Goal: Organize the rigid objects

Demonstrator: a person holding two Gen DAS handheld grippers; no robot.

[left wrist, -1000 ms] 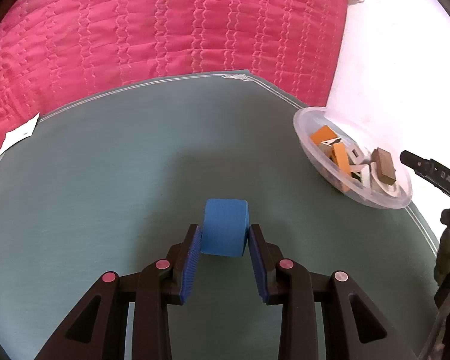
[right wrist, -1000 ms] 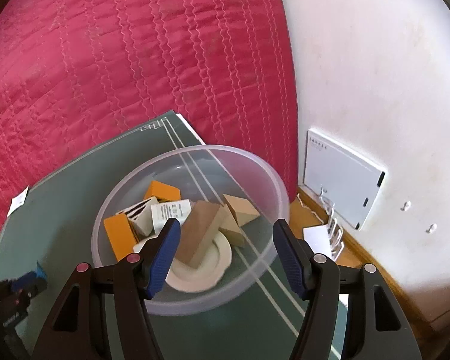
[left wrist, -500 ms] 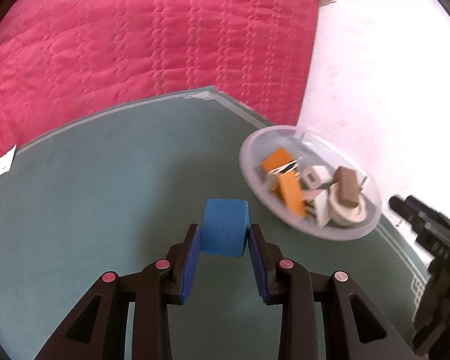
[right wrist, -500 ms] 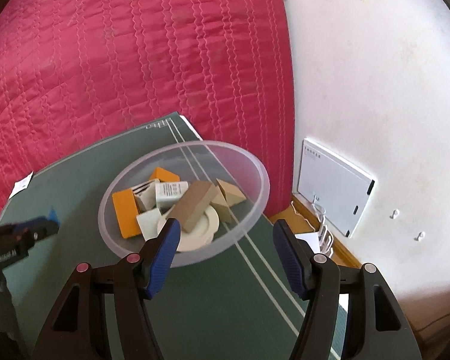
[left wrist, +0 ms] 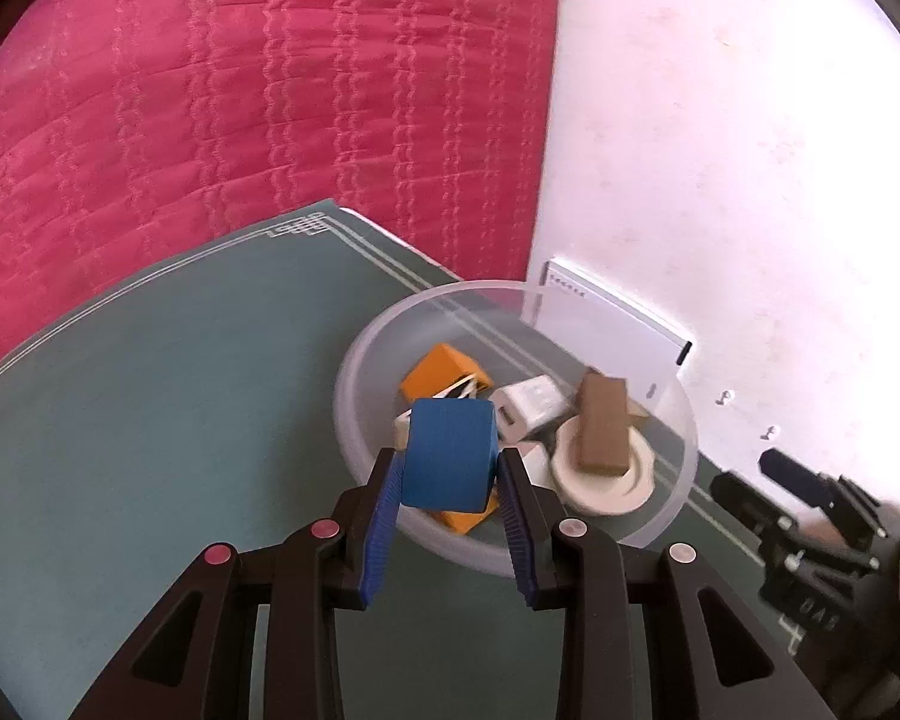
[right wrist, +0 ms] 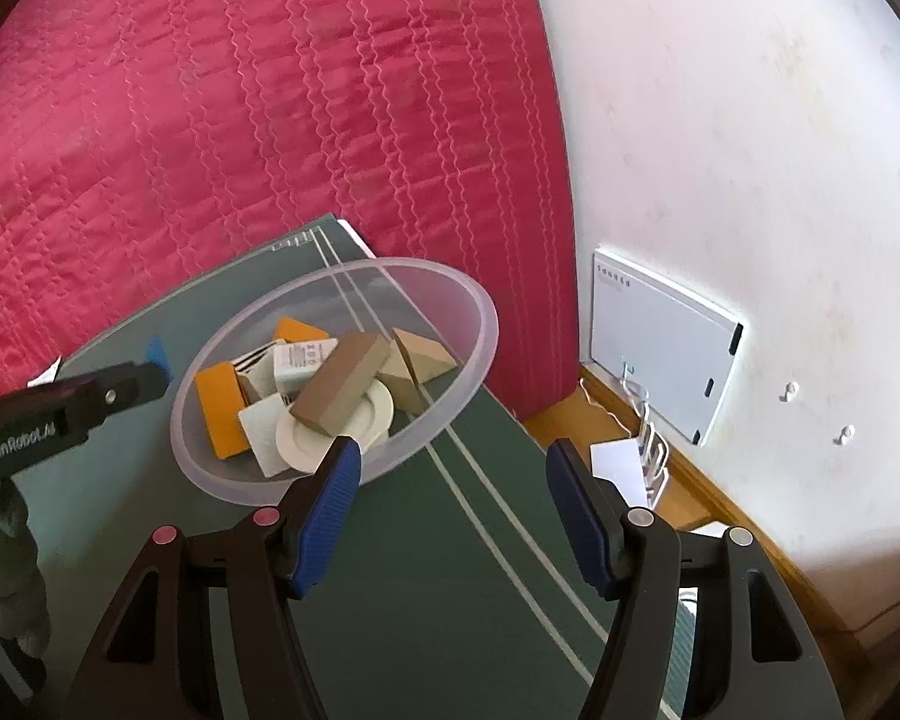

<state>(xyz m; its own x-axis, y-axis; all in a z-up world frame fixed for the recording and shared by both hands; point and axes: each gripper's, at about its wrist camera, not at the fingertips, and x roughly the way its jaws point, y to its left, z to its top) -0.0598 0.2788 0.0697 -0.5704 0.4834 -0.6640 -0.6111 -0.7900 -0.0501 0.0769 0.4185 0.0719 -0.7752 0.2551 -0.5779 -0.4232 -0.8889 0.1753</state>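
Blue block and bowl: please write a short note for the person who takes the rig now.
Left gripper: shut on the blue block, held at the near rim of the clear bowl.
Right gripper: open, empty, beside the bowl.
Done: orange blocks, brown block, white pieces and a white ring lie in the bowl.
Left: release the blue block into the bowl.
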